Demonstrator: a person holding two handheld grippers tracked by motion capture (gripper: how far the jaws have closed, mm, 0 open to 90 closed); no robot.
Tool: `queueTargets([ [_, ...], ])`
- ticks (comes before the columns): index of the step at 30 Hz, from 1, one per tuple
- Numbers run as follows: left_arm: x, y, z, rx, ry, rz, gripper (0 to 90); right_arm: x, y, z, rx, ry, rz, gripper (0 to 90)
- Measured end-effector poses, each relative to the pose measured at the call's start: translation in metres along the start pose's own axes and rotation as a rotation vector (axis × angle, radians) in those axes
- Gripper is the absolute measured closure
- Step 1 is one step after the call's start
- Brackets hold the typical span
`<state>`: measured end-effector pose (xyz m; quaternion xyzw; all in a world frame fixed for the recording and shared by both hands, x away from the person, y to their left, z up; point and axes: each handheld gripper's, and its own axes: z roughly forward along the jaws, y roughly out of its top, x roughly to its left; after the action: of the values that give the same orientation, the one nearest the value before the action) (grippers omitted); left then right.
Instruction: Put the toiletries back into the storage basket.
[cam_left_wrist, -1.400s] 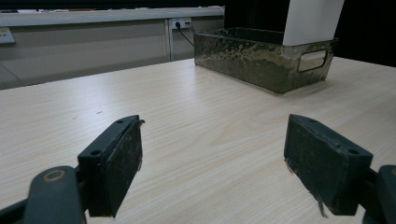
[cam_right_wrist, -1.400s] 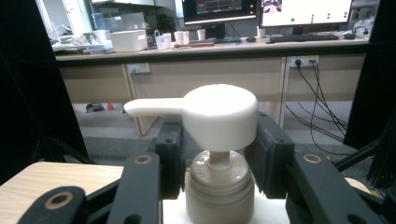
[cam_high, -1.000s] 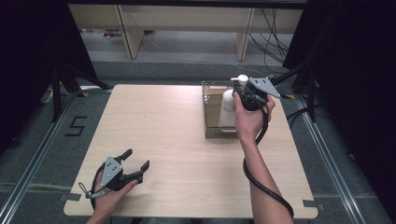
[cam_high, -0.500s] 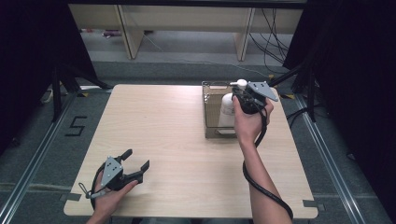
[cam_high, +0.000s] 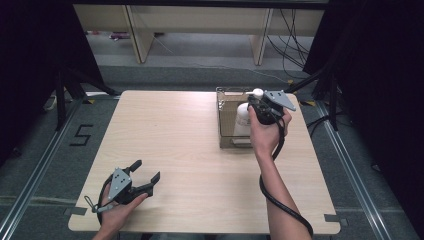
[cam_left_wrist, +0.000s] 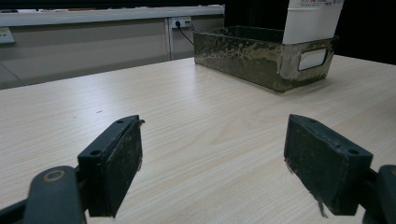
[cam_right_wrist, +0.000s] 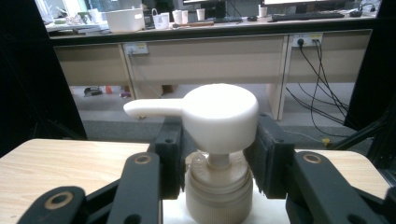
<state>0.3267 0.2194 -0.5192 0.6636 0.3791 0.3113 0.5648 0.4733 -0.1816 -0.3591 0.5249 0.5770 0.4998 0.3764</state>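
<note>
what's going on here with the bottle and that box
A person holds a gripper in each hand at a wooden table. The right gripper is shut on the neck of a white pump bottle, just under its pump head. The bottle stands upright in a small metal bin at the table's far right. The left gripper rests open near the table's near left corner, holding nothing.

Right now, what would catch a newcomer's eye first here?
The white pump bottle, standing in a clear bin at the table's far right, with the right tool clamped around its neck. Then the left tool, open and idle at the near left corner.
</note>
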Motion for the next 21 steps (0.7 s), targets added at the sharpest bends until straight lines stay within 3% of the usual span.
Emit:
queueTargets([
  [9, 0.0, -0.0002, 0.0002, 0.003, -0.002, 0.001, 18.7, 0.0009, -0.003, -0.0003, 0.006, -0.003, 0.007, 60.6],
  [12, 0.0, -0.0002, 0.0001, 0.003, -0.002, 0.001, 18.7, -0.0001, -0.004, -0.0001, -0.006, -0.005, -0.017, 60.5],
  [18, -0.0002, -0.0003, 0.0002, 0.004, -0.003, 0.002, 18.7, 0.0028, -0.0066, -0.0031, -0.01, 0.002, -0.009, 60.3],
  [19, -0.0003, -0.0004, 0.0002, 0.004, -0.003, 0.002, 18.7, 0.0017, -0.0066, -0.0031, -0.014, 0.004, -0.029, 60.3],
  [21, -0.0003, -0.0005, 0.0003, 0.005, -0.003, 0.002, 18.7, 0.0029, -0.007, -0.0044, -0.012, 0.005, -0.015, 60.2],
])
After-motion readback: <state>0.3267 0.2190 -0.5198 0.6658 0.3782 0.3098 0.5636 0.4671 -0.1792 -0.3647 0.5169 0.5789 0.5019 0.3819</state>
